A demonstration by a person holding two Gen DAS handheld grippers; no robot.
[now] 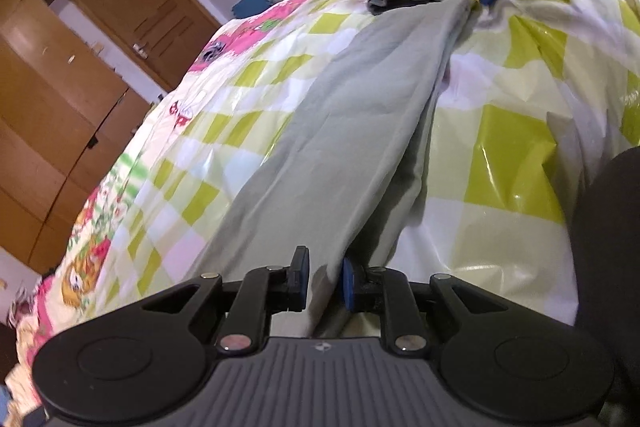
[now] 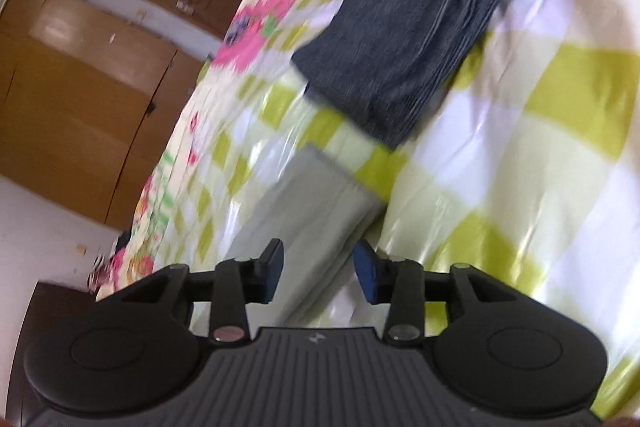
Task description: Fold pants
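With the grey pants (image 1: 340, 131) stretched along the bed (image 1: 520, 155), the left tongs (image 1: 325, 281) pinch their near end while the right tongs (image 2: 318, 273) stand parted over the far end, likely needing a regrip before folding.

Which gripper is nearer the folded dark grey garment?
Right. The right gripper is just short of the dark grey garment; the left gripper is at the light grey pants' opposite end.
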